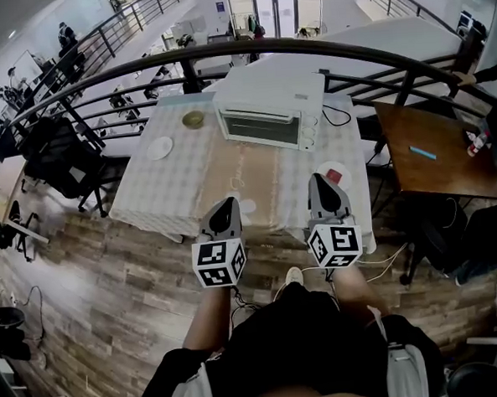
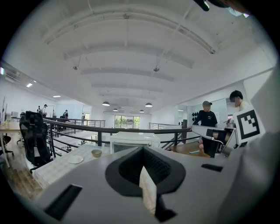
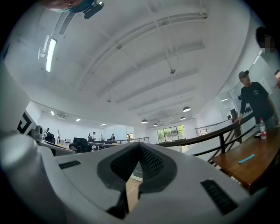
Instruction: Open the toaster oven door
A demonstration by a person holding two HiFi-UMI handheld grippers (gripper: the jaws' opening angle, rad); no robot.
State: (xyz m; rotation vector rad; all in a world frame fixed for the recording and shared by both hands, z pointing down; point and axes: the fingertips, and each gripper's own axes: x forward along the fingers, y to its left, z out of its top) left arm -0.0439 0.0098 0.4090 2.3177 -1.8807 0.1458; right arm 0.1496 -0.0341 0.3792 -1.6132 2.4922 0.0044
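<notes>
The white toaster oven (image 1: 270, 108) stands at the far side of a cloth-covered table (image 1: 180, 185), its glass door closed and facing me. It also shows small beyond the jaws in the left gripper view (image 2: 131, 141). Both grippers hover over the table's near edge, well short of the oven. My left gripper (image 1: 228, 201) points toward the oven with its jaws together and nothing between them. My right gripper (image 1: 318, 177) is beside it, jaws also together and empty. In each gripper view the dark jaws meet at a narrow slit: left gripper (image 2: 142, 151), right gripper (image 3: 139, 148).
On the table are a small bowl (image 1: 193, 120), a white plate (image 1: 160, 148) and a red thing on a saucer (image 1: 334, 176). A dark railing (image 1: 223, 51) curves behind the table. A wooden table (image 1: 434, 148) stands at right, black chairs (image 1: 57, 155) at left. People stand nearby.
</notes>
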